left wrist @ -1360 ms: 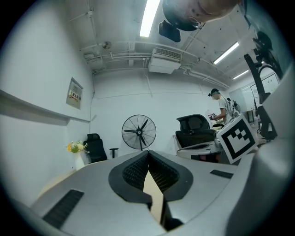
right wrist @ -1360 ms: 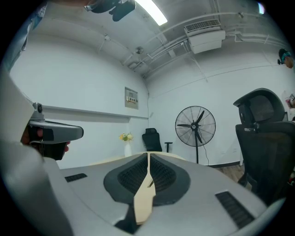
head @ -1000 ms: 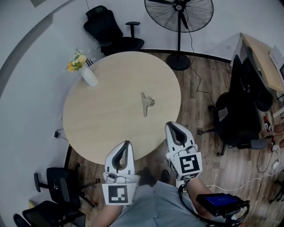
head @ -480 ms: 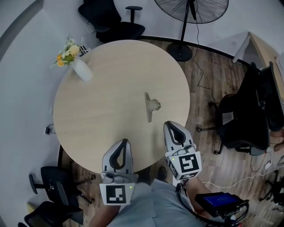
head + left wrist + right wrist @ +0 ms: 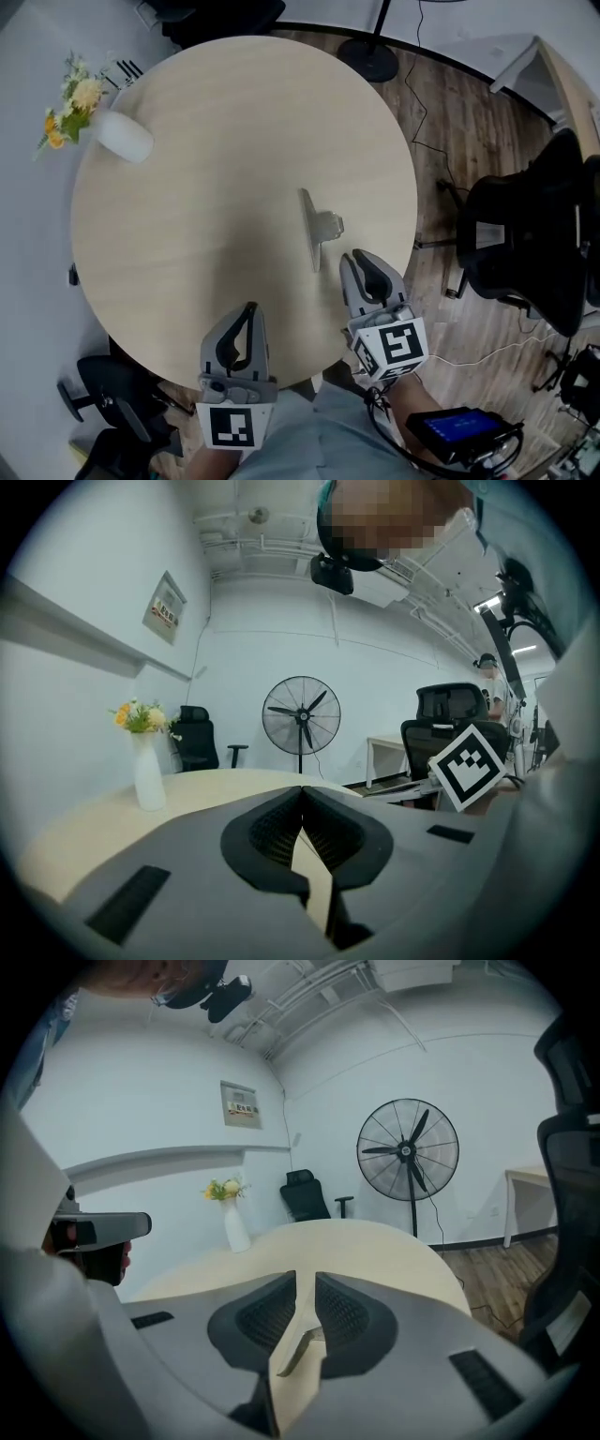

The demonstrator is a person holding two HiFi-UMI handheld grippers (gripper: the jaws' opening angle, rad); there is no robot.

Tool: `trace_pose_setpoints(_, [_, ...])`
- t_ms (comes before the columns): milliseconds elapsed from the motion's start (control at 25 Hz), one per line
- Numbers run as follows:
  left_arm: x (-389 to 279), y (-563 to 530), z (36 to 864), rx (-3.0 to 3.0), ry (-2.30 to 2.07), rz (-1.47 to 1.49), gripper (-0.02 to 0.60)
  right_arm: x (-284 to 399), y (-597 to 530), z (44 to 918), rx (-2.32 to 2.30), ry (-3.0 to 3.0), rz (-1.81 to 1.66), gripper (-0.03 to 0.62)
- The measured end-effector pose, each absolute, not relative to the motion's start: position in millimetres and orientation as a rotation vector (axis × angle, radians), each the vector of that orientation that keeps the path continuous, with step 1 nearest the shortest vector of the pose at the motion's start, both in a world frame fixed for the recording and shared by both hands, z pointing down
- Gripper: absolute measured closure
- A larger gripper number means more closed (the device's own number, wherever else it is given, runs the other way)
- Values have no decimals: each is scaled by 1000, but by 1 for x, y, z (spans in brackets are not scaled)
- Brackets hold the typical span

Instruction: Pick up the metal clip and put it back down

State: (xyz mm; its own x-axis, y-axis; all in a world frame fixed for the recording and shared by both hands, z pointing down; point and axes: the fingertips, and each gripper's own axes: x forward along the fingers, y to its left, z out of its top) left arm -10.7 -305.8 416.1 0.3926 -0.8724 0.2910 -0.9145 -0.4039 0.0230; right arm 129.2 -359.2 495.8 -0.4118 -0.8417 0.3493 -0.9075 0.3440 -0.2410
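The right gripper (image 5: 306, 1279) is hovering over the near edge of the round, pale wood-grain table (image 5: 187, 244), its ribbed black pads standing a narrow slit apart and gripping nothing. The metal clip (image 5: 317, 230) (a thin silvery bar with a rounded tab on one side) is lying flat on the tabletop just ahead of those jaws, slightly to their left. The left gripper (image 5: 301, 791) is hanging alongside, its tips pressing together, empty.

we see a round pale wooden table (image 5: 206, 187) on a dark plank floor (image 5: 450, 122), a black office chair (image 5: 525, 244) beside it, a pedestal fan (image 5: 302, 714) by white walls (image 5: 169, 1101).
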Motion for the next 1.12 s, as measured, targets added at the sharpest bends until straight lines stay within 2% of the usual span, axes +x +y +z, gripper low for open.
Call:
trace_pose_setpoints(360, [-19,-352,521,2366,-1425,436,563,124,-409,594,1570,-2309,798,539])
trace_pose_setpoints(1120, [-57,-369,549,2258,-1441,471,563,121,-440,611,1612,-2262,860,522])
